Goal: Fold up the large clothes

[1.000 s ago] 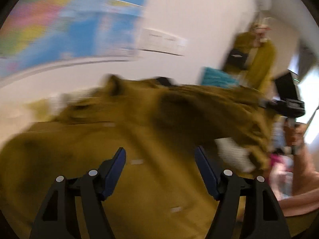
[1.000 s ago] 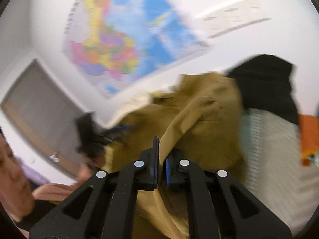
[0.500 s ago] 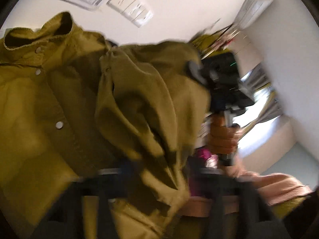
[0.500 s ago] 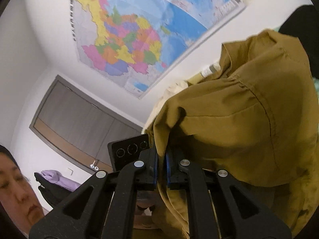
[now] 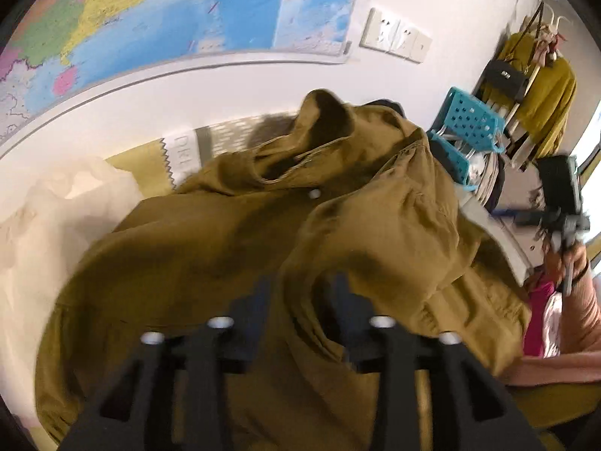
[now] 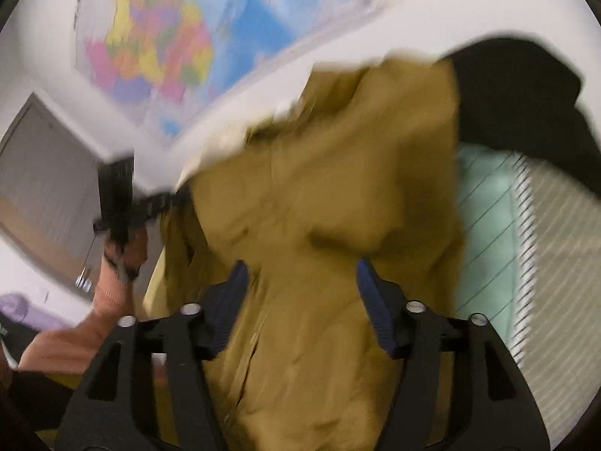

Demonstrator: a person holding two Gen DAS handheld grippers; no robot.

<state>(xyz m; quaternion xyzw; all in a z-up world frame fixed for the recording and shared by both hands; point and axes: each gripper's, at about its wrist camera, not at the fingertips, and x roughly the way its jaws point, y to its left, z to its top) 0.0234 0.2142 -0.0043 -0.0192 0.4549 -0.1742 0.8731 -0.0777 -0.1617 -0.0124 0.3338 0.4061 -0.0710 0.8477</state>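
One olive-brown jacket point(image 5: 338, 225) lies heaped across the middle of both views, its collar standing up at the far end and one pale snap button showing just below that collar. The left gripper point(image 5: 304, 297) is blurred; its two jaws have just been opening, and a fold of the jacket sits between them, though the blur keeps me from telling whether the pads press on the cloth. The right gripper point(image 6: 300, 282) has also just been opening: its two blue-padded jaws stand wide apart over the jacket, with cloth beneath and between them but neither pad closed on it.

Under the jacket is a pale striped cover point(image 6: 556, 255) (seen to the right in the right wrist view), and one black garment point(image 6: 526, 105) lies beside the jacket's far end. One cream cloth point(image 5: 56, 233) is bunched at the left, near the jacket. One teal perforated basket point(image 5: 469, 124) stands behind it. One coloured wall map point(image 5: 169, 18) hangs above, with a row of three white wall plates point(image 5: 394, 35) just beside its corner.
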